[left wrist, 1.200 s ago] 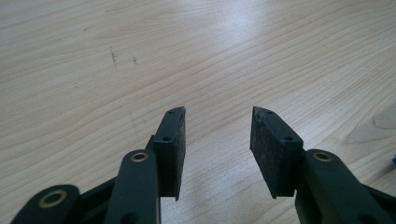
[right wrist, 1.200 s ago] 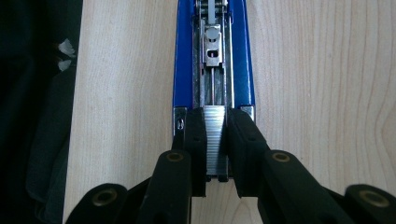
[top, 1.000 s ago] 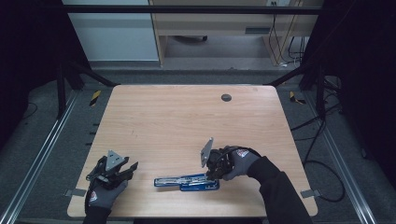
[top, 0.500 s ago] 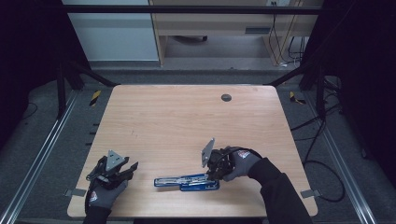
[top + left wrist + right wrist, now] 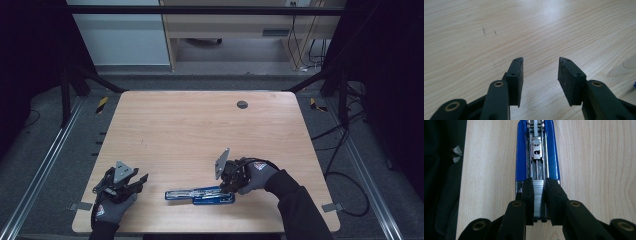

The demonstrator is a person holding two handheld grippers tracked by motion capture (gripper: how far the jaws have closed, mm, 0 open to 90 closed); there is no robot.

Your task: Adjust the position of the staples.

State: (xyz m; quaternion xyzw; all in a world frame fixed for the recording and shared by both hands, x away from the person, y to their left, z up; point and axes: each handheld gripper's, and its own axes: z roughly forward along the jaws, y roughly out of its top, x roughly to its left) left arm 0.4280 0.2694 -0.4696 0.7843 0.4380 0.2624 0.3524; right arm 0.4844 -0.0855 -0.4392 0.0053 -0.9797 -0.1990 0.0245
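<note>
Presently, item: strip of staples (image 5: 539, 195), silver, ribbed, straight and unbroken, pinched between the pads of the right gripper (image 5: 539, 182) at the near end of an opened blue stapler (image 5: 537, 152).

Location: centre of the right gripper view, low; in the high view the stapler (image 5: 200, 195) lies flat, folded open, in the lower middle of the frame, near the table's (image 5: 200, 135) front edge.

Risk: the strip is likely to tilt or snap if the jaws squeeze harder or twist, since the glued staples are brittle. It may catch on the magazine channel's wall if fed off-line, or jam against the spring pusher (image 5: 536, 150) further up the rail. The stapler, held by nothing, may slide under a push.

Condition of jaws: right gripper's jaws have just been closing a little, staples between them. Left gripper (image 5: 540, 72) stands open and empty over bare wood, lower left of the high view (image 5: 127, 182), well apart.
</note>
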